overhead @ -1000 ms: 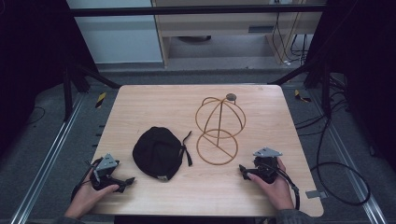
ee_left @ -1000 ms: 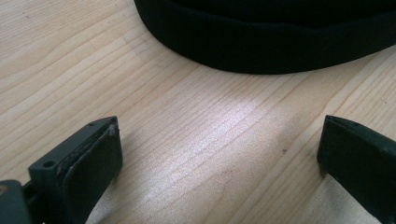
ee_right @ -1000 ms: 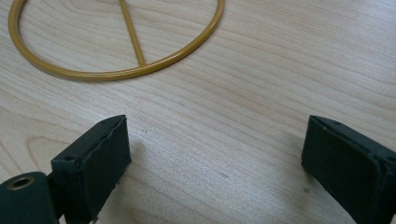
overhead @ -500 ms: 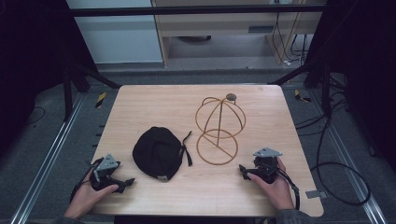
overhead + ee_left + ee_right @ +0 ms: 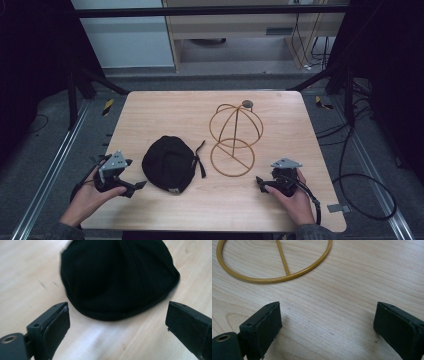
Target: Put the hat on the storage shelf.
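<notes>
A black cap [image 5: 170, 164] lies flat on the wooden table [image 5: 165, 110], left of centre. My left gripper [image 5: 133, 174] hovers just left of it, held in a hand. In the left gripper view the cap [image 5: 117, 277] lies right ahead of the left gripper [image 5: 117, 307]; its jaws stand wide, have just been closing slightly, and hold nothing. A gold wire hat stand [image 5: 235, 135] rises right of the cap. My right gripper [image 5: 262, 182] rests open on the table near the stand's ring base [image 5: 274, 278], and the right gripper [image 5: 327, 306] has bare wood between its jaws.
The table's front edge lies just behind both hands. Black frame rails and trailing cables [image 5: 350, 175] run along the floor on either side. A cabinet [image 5: 240, 25] stands beyond the far edge.
My left gripper has lifted off the table and now hangs a little higher beside the cap. The right gripper, the cap and the stand have not moved.
</notes>
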Demonstrator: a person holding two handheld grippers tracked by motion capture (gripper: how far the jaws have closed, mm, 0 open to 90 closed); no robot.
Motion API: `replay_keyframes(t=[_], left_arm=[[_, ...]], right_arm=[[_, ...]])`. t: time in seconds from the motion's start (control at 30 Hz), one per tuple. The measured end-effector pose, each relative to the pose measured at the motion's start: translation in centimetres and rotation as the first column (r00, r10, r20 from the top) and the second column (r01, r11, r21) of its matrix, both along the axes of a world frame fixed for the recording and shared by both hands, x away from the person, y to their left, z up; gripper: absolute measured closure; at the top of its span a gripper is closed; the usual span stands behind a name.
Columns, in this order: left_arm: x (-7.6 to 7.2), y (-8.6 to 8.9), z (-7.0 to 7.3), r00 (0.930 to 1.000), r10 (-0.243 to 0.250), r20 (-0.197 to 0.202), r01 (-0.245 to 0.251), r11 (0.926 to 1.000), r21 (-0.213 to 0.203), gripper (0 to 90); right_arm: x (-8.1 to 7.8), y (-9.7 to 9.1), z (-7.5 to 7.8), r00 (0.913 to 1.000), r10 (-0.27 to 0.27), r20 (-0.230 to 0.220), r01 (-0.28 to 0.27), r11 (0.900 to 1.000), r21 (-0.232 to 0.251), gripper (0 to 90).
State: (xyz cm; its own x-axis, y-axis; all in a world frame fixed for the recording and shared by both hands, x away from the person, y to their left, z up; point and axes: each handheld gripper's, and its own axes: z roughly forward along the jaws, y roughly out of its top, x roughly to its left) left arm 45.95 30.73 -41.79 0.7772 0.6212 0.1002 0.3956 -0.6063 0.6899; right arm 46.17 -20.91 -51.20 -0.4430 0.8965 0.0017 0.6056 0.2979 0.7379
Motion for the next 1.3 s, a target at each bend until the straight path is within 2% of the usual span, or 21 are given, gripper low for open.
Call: replay_keyframes(t=[0.13,0.37,0.5,0.57,0.77,0.87,0.97,1.1,1.2,1.3], left_arm=[[1.4,-1.3,1.9,1.0,-0.007,0.005,0.007,0.9988,0.049,4.8],[4.0,-4.7,5.1,0.9992,-0.035,-0.017,0.037,0.9958,0.084,3.9],[5.0,-6.7,7.1,0.9975,-0.068,-0.022,0.069,0.992,0.106,4.3],[5.3,-7.4,7.6,0.9966,-0.079,-0.023,0.081,0.989,0.124,4.6],[6.2,-9.5,8.0,0.996,-0.079,-0.043,0.085,0.9796,0.182,6.1],[6.6,-10.5,7.8,0.9943,-0.091,-0.055,0.101,0.9691,0.225,5.8],[7.0,-11.4,7.5,0.9919,-0.099,-0.079,0.118,0.9525,0.281,5.8],[7.5,-12.2,7.0,0.9903,-0.099,-0.097,0.124,0.9471,0.296,5.8],[8.1,-12.3,6.8,0.9894,-0.087,-0.116,0.121,0.9351,0.333,5.5],[8.5,-12.2,6.6,0.9867,-0.075,-0.144,0.12,0.9345,0.335,6.1]], right_arm=[[0.0,0.0,0.0,1.0,-0.001,-0.002,0.001,1.0,0.002,8.1],[0.0,0.0,0.0,1.0,0.0,0.001,0.0,1.0,-0.004,7.7],[0.0,0.0,0.0,1.0,0.002,0.0,-0.002,1.0,-0.004,7.7],[0.0,0.0,0.0,1.0,0.003,0.001,-0.003,1.0,-0.004,7.7],[0.0,0.0,0.0,1.0,0.004,0.001,-0.004,1.0,-0.004,7.6],[0.0,-0.1,0.0,1.0,0.005,0.001,-0.005,1.0,-0.005,7.6],[0.0,-0.1,0.0,1.0,0.006,0.001,-0.006,1.0,-0.006,7.7],[0.0,-0.1,0.0,1.0,0.007,0.001,-0.007,1.0,-0.006,7.7],[0.0,-0.1,0.0,1.0,0.006,0.0,-0.006,1.0,-0.006,7.7],[0.0,-0.1,0.0,1.0,0.006,0.0,-0.006,1.0,-0.005,7.7]])
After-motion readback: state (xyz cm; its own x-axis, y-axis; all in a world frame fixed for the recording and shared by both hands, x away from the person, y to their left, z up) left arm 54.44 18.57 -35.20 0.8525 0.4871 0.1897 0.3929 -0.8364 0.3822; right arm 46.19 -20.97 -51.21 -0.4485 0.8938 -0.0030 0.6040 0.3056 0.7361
